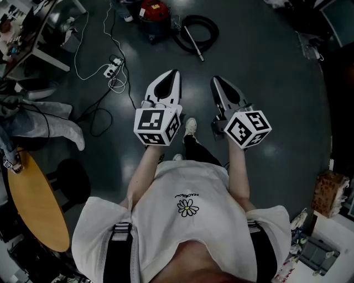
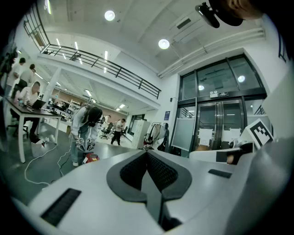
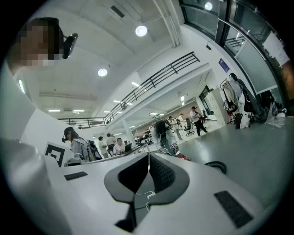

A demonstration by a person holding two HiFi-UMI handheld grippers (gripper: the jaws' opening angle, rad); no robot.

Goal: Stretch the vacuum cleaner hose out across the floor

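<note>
A red vacuum cleaner (image 1: 154,15) stands on the dark floor far ahead, with its black hose (image 1: 197,31) coiled in a loop to its right and a metal wand (image 1: 194,44) lying across the loop. I hold my left gripper (image 1: 173,73) and right gripper (image 1: 215,79) level at chest height, well short of the hose. Both are shut with nothing between the jaws. In the right gripper view part of the hose (image 3: 217,165) lies on the floor beyond the closed gripper (image 3: 148,155); the left gripper (image 2: 147,152) looks into the hall.
A white power strip with cables (image 1: 113,69) lies on the floor at left. A round wooden table (image 1: 33,204) stands at my left, a desk (image 1: 33,38) at top left, a cardboard box (image 1: 329,192) at right. A person (image 2: 86,131) bends over in the hall.
</note>
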